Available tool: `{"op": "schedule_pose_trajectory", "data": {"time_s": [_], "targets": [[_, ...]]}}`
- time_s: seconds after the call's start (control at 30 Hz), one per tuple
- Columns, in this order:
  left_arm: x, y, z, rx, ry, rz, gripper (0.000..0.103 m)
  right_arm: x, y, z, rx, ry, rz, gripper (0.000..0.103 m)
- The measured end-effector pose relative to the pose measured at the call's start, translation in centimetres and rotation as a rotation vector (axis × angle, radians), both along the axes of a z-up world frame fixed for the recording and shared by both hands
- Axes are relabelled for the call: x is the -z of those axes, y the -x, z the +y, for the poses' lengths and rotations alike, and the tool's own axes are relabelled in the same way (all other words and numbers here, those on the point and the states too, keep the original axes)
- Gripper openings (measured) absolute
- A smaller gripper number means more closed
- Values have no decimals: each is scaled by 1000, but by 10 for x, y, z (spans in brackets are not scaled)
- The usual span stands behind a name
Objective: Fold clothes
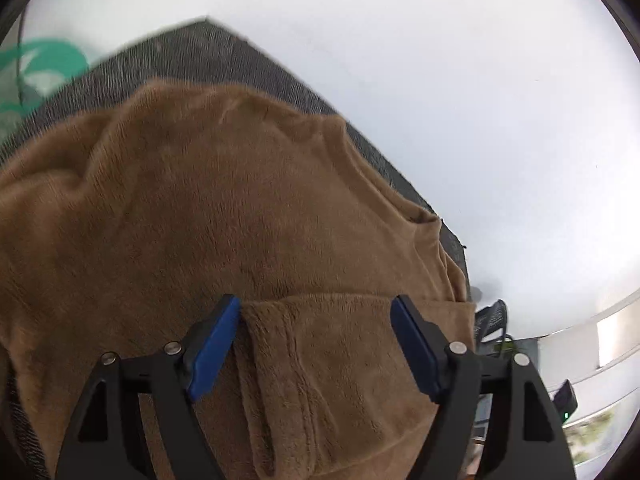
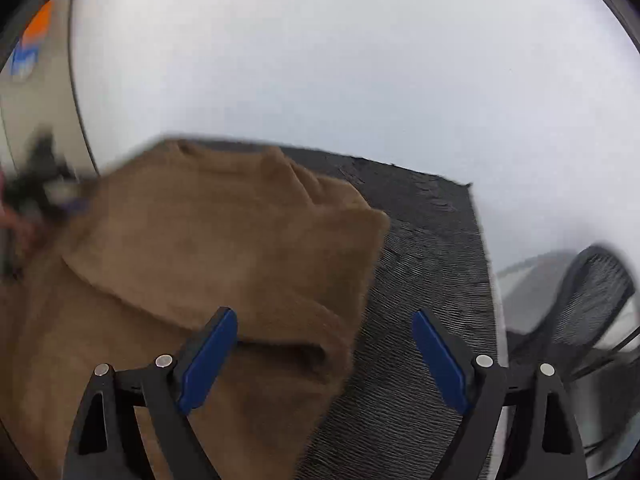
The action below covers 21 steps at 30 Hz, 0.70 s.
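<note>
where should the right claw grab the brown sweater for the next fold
Probably the folded corner of the brown sweater nearest the right claw, coming from the bare dark mat side. The edge there is doubled and slightly lifted, so one finger could slide under.

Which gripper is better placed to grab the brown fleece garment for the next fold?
Probably the left gripper: its open jaws straddle a folded flap of the brown fleece garment. The right gripper, also open, sits over the garment's edge, half above the dark grey woven mat.
</note>
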State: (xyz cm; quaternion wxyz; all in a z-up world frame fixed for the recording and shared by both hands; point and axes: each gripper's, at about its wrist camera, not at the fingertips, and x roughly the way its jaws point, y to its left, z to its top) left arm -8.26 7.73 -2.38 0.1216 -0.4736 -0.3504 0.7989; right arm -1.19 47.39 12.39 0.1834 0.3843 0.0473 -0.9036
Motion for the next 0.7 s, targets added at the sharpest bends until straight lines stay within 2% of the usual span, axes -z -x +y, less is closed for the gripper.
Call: {"op": "schedule_pose_trajectory", "data": {"time_s": [0.07,0.13,0.2,0.33,0.47,0.6,0.7], "targets": [[3,3,1,-2,-6,-4,81,5,26,7,50,104,-56,91],[5,3,0,0,-25,0,81,15,52,12,118,157,-103,91],[5,3,-4,14,-53,18,83,26,71,12,151,164,-132,91],[3,7,1,71,-26,64,83,47,97,8,171,166,-173,91],[5,13,12,130,-7,73,83,63,115,4,179,193,-220,91],[4,14,25,187,25,84,83,68,119,0,175,177,-228,91],[2,9,19,184,11,83,83,70,114,-3,170,153,-217,91]]}}
